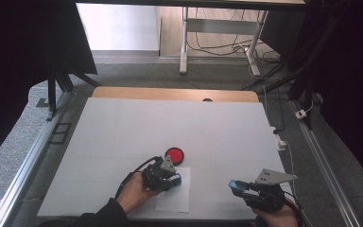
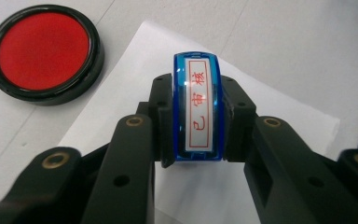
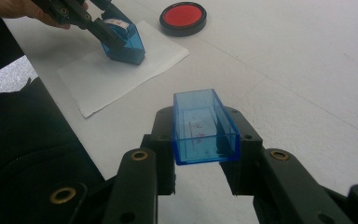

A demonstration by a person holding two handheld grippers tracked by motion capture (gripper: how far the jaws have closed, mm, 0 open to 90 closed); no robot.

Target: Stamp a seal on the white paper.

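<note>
My left gripper point(image 1: 176, 179) is shut on a blue stamp point(image 2: 198, 107) with a white label of red characters on top. The stamp point(image 3: 121, 41) stands base down on a white sheet of paper point(image 1: 175, 195), pressed onto it at a tilt. A round black pad of red ink point(image 1: 174, 155) lies just beyond the paper's far edge, its lid off. My right gripper point(image 1: 238, 187) is shut on the stamp's clear blue cap point(image 3: 205, 127), held open side up above the table at the near right.
A white board point(image 1: 170, 127) covers the wooden table point(image 1: 175, 93). Metal rails run along both sides. Cables point(image 1: 283, 142) hang at the right edge. A desk frame point(image 1: 217, 33) stands on the floor beyond.
</note>
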